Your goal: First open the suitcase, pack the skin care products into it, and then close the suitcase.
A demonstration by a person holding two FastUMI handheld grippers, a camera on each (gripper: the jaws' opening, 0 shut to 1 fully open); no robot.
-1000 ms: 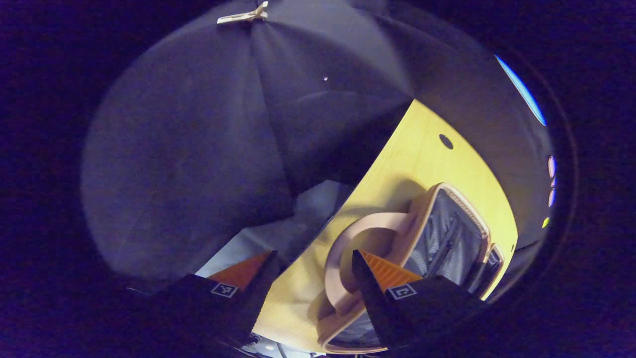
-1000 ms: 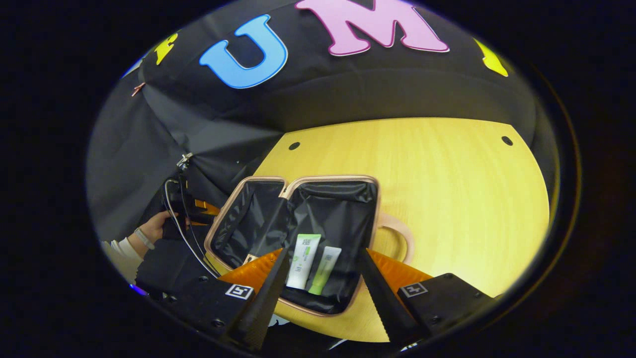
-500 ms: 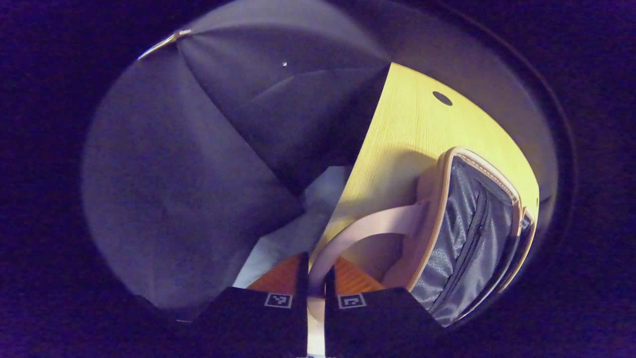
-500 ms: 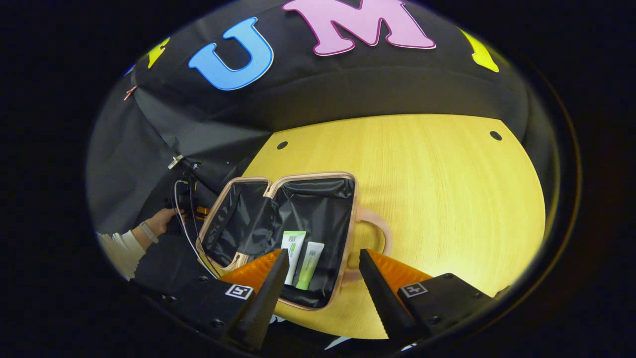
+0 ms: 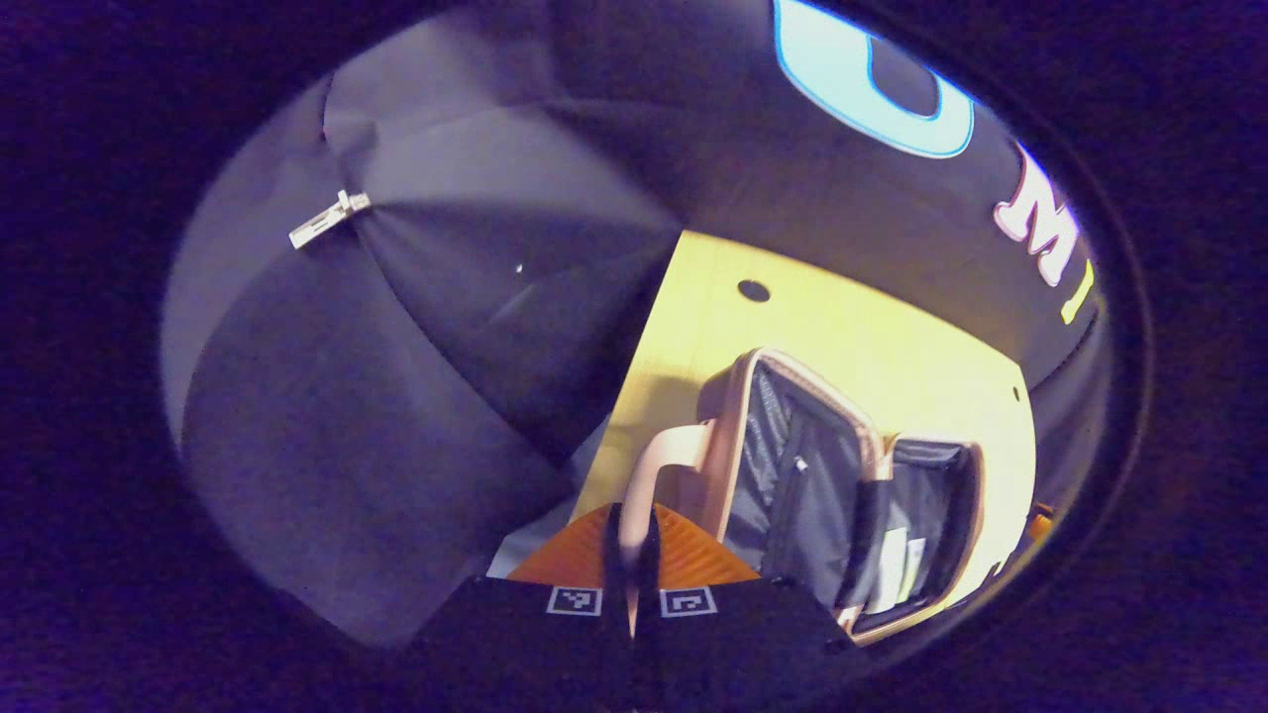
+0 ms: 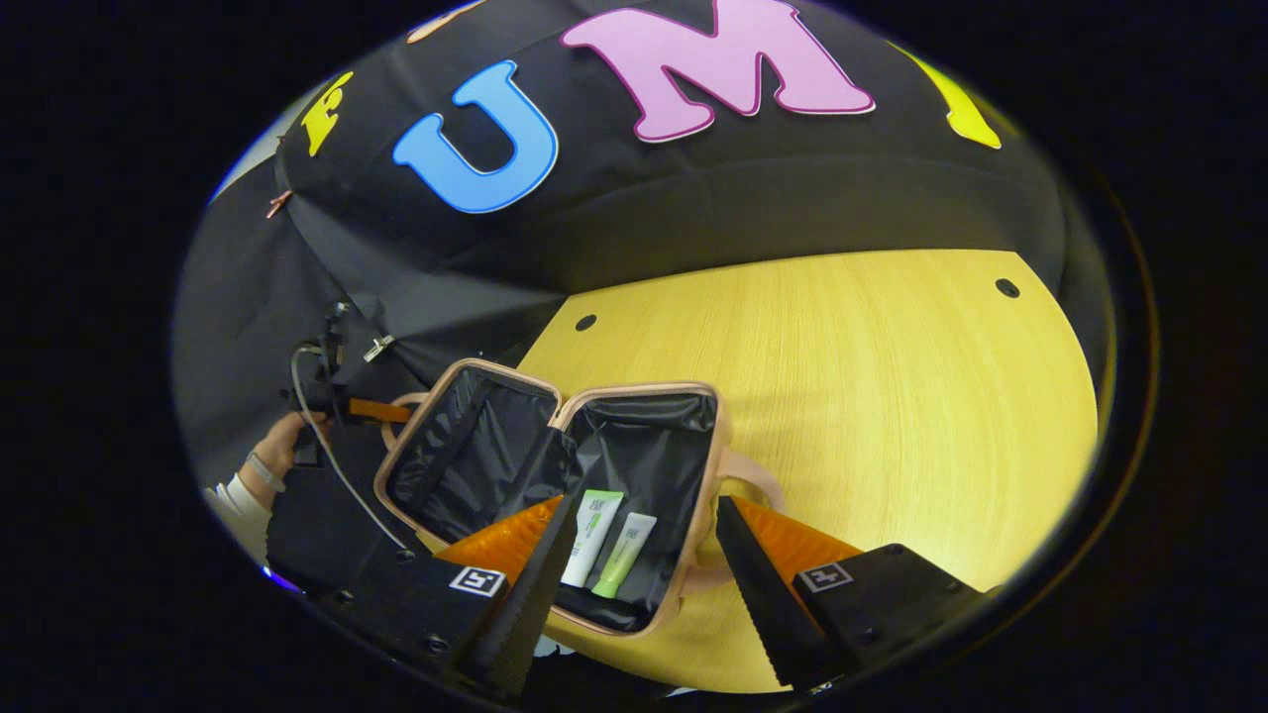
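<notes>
A pink suitcase (image 6: 720, 436) with dark lining lies open on the yellow table (image 6: 872, 396). Its right half holds a white-and-green tube (image 6: 592, 535) and a green tube (image 6: 624, 553). The left half (image 6: 466, 456) is tilted up off the table. In the left gripper view my left gripper (image 5: 631, 555) is shut on that half's pink handle (image 5: 659, 465), with the raised half (image 5: 783, 475) just beyond it. The left gripper (image 6: 371, 408) and the hand (image 6: 272, 460) holding it also appear far left in the right gripper view. My right gripper (image 6: 639, 594) hovers open over the tubes.
The table's left edge (image 5: 624, 396) runs close beside the raised half, with black cloth beyond it. A second pink handle (image 6: 753, 475) sticks out on the suitcase's right side. Bare tabletop stretches to the right and behind the suitcase.
My left gripper went from open to shut on the pink handle and lifted that half of the suitcase up off the table. The right gripper stayed open and hardly moved.
</notes>
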